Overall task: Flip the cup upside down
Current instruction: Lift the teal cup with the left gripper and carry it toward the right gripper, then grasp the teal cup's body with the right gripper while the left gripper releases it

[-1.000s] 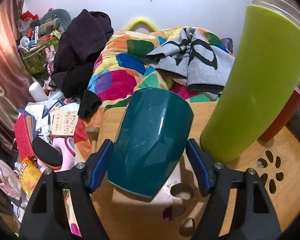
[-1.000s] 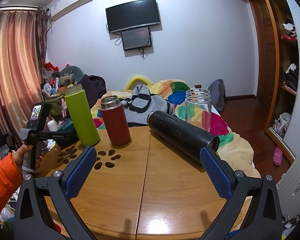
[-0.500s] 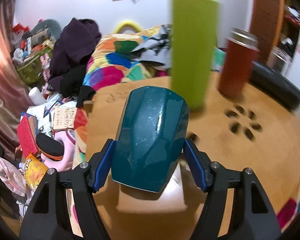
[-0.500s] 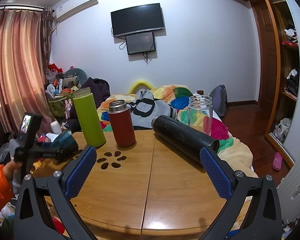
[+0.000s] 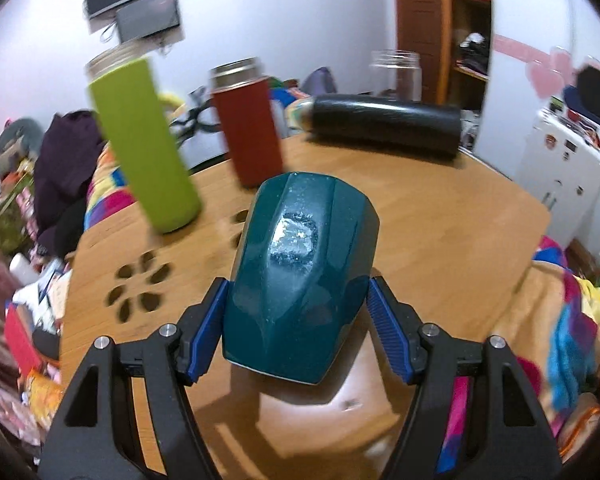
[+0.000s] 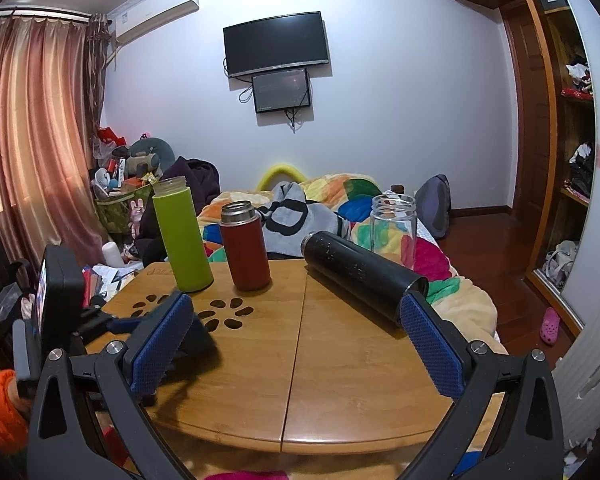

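Note:
My left gripper (image 5: 296, 328) is shut on a dark teal cup (image 5: 300, 276) and holds it above the left part of the round wooden table (image 5: 440, 240). The cup lies along the fingers, its closed end pointing away from the camera and its rim towards it. In the right wrist view the left gripper (image 6: 112, 324) shows at the table's left edge, the cup mostly hidden behind my right gripper's blue pad (image 6: 162, 344). My right gripper (image 6: 296, 348) is open and empty over the table's near edge.
On the table stand a green bottle (image 6: 182, 236) and a red flask (image 6: 244, 252); a black flask (image 6: 360, 280) lies on its side and a clear glass jar (image 6: 394, 226) stands behind it. A bed with a colourful blanket (image 6: 340, 200) lies beyond.
The left gripper has swung right with the teal cup, from the table's left edge to over the table, now facing the bottles. The right gripper has barely moved.

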`<state>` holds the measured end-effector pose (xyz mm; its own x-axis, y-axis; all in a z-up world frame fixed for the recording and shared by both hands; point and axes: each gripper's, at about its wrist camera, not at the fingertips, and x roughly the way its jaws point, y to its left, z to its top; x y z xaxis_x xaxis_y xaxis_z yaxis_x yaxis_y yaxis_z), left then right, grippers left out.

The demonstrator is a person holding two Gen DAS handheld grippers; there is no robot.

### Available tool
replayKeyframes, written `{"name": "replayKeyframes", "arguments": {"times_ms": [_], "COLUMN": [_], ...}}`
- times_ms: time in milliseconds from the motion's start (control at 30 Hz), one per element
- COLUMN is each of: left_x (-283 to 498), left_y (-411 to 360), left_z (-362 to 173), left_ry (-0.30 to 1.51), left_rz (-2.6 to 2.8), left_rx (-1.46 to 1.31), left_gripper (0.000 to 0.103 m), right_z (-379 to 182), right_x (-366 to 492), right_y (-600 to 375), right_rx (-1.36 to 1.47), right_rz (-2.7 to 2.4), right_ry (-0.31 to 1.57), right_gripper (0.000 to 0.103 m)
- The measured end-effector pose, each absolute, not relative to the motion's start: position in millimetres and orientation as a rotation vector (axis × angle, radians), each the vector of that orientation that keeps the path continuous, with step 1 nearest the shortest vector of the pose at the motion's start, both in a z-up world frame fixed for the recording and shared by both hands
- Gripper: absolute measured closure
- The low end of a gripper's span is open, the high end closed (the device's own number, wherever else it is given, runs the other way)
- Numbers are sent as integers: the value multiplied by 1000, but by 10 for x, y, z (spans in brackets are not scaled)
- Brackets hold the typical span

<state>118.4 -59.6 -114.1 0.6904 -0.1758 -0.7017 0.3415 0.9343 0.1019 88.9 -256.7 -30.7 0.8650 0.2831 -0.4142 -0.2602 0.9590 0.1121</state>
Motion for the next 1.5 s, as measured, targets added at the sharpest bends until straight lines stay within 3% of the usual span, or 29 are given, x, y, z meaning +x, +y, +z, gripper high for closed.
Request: {"name": "replayKeyframes", "arguments": {"times_ms": [267, 800, 1500], "left_x": [1052, 864, 591], "left_y": [-926, -745, 446], "left_z": [-1137, -1088, -1023], "left_ry": [731, 731, 657], "left_rz": [-287, -326, -113], "left_rx": [241, 109, -122], "left_gripper": [34, 34, 34], "right_z": [-328, -378, -1005], "right_x": [851, 882, 1394], "right_y": [-2624, -2471, -1530], "right_rx": [61, 30, -1], "right_rz": [276, 304, 493], "right_ry": [460, 492, 798], "right_gripper": [0, 0, 0]}}
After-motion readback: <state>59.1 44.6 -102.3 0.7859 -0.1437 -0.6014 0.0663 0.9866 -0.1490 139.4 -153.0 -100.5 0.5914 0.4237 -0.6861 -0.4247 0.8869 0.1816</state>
